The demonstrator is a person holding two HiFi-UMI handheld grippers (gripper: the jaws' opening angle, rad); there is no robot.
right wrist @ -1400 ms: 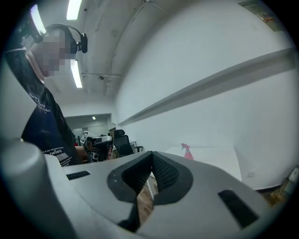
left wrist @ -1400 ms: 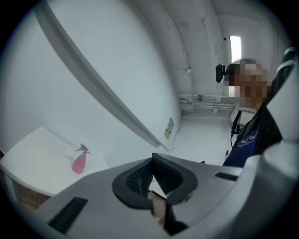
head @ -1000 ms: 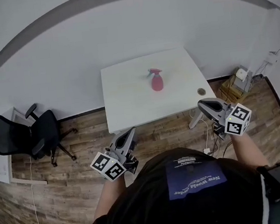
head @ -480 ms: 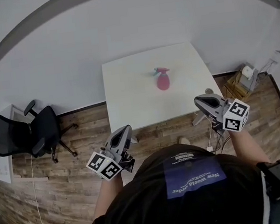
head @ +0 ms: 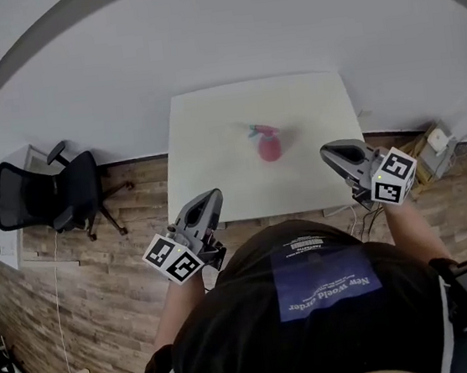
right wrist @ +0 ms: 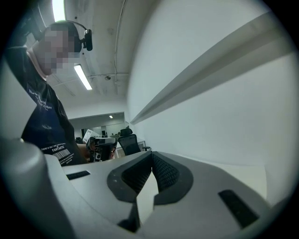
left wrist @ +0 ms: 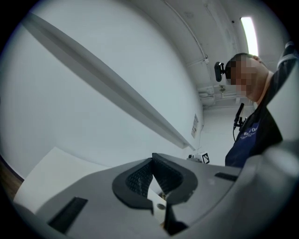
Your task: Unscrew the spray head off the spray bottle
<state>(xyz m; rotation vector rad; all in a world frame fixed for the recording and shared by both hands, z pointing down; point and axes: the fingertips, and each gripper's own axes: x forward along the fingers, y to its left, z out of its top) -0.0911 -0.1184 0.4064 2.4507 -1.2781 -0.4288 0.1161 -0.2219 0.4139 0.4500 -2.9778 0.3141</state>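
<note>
White table (head: 207,176) is carrying the pink spray bottle (head: 269,147) near its middle, well apart from your left gripper (head: 210,198) and right gripper (head: 330,152), whose jaws are pressing together on nothing. You are likely facing light, slick plastic: be clamping the body and twisting at the spray head (head: 259,129) collar

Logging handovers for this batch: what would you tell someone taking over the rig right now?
Left claw: shut, empty, by the front edge of the table.
Right claw: shut, empty, near the table's right front corner.
Pink spray bottle stands mid-table, clear of both claws, with its spray head on.
Done: nothing yet.
Left: open the claws, reach in, hold the bottle, unscrew the head.
</note>
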